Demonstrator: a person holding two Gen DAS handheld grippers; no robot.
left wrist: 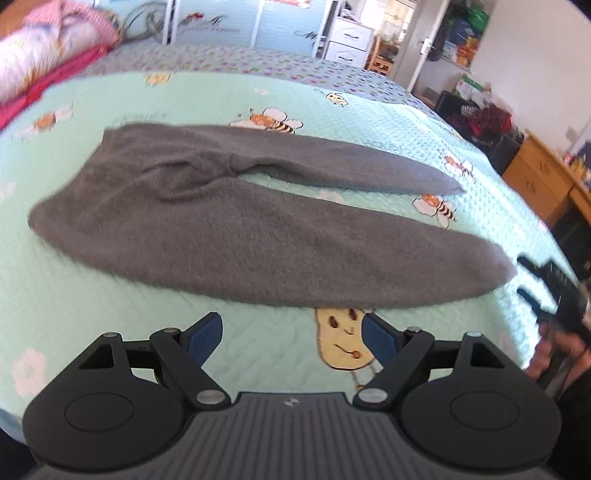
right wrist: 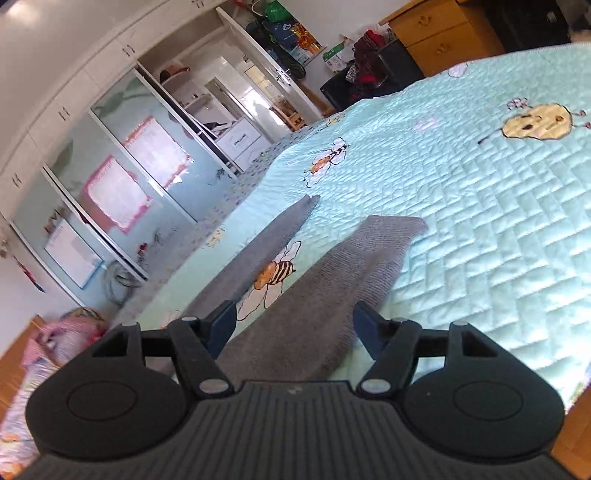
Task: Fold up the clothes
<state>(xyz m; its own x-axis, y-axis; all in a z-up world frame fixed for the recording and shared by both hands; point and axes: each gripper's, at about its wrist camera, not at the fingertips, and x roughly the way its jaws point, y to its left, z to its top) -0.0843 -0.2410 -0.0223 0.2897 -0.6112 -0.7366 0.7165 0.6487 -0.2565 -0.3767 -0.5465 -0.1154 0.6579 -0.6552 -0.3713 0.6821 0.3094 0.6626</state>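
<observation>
Bedroom: glass-fronted wardrobe (right wrist: 122, 177) along the far wall, wooden drawer unit (right wrist: 439, 33) off the bed's far corner, white drawers (left wrist: 349, 40) by the doorway, clutter of bags beside them.

Bed: covered by a mint quilted bedspread (left wrist: 92, 306) printed with bees and a yellow cartoon face (left wrist: 347, 339); rolled pink bedding (left wrist: 40, 48) at its head end.

Grey trousers (left wrist: 207, 229): laid flat across the middle of the bedspread, waist to the left in the left wrist view, both legs spread apart in a narrow V with bedspread showing between them. No fold made yet, by this lie.

Left gripper (left wrist: 291, 332): jaws wide apart, empty, hanging above bare bedspread just short of the near leg's edge.

Right gripper (right wrist: 293, 325): jaws apart, nothing pinched; poised over the near trouser leg (right wrist: 332, 295), looking along it to the cuff. In the left wrist view it shows blurred at the right edge, beside that cuff.

Step in hand, as judged: approach for the first fold, leg onto leg.

Next move calls for: each claw to close on the near leg's edge, one toward the cuff, one toward the waist, taking both cloth layers, then to lift and carry together so the knit does not drag or bunch.
</observation>
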